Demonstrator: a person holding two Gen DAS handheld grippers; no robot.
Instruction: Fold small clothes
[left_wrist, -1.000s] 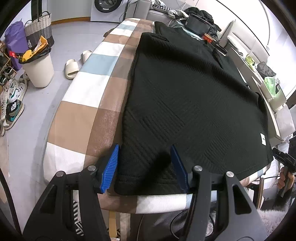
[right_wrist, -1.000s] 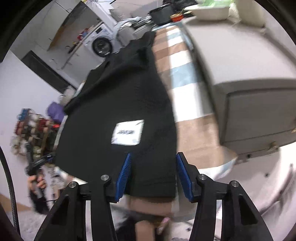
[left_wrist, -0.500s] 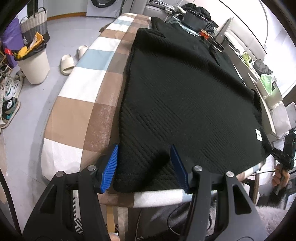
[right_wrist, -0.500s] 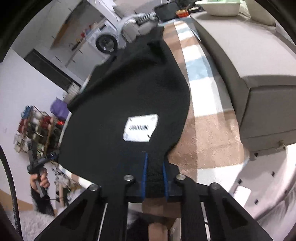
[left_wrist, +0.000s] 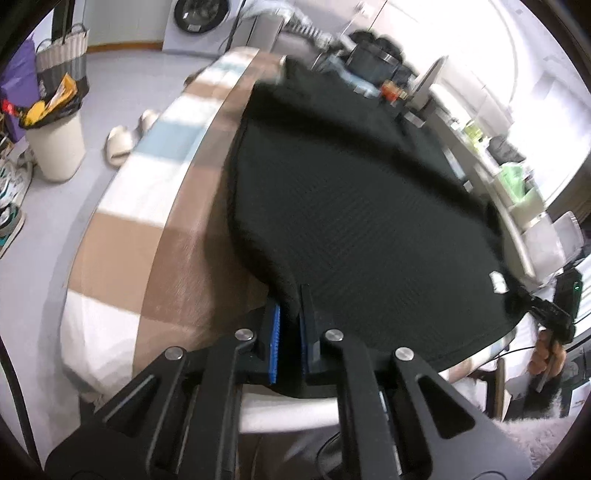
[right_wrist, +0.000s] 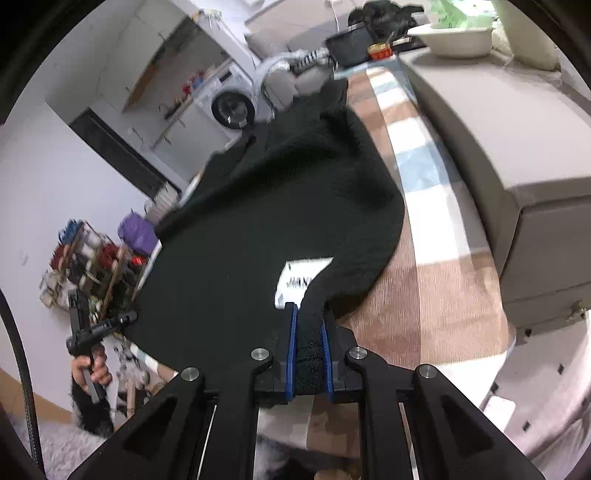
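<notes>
My left gripper (left_wrist: 290, 334) has just been closing, and its blue fingers (left_wrist: 274, 341) now pinch the near hem of the black knit sweater (left_wrist: 369, 229), a fold of the fabric bunched between them. My right gripper (right_wrist: 309, 354) is clenched on the sweater's other near corner, with a thick roll of black knit squeezed between its blue fingers (right_wrist: 291, 354). The sweater lies spread lengthwise over a checked blanket (left_wrist: 122, 254) of brown, white and pale blue squares that covers the surface, and its near edge is lifted and curling where I grip it. A white label (right_wrist: 295, 282) on the sweater sits just beyond my right fingers, partly hidden by the raised fold. In the left wrist view the right gripper shows at the far right edge, held in my hand (left_wrist: 550, 350); in the right wrist view the left gripper shows at the far left, likewise in my hand (right_wrist: 92, 369). A grey cabinet (right_wrist: 517, 155) stands beside the blanket on the right. A washing machine (right_wrist: 232, 107) stands at the far end of the room. A pair of slippers (left_wrist: 125, 138) and a bin (left_wrist: 55, 147) sit on the floor to the left.
</notes>
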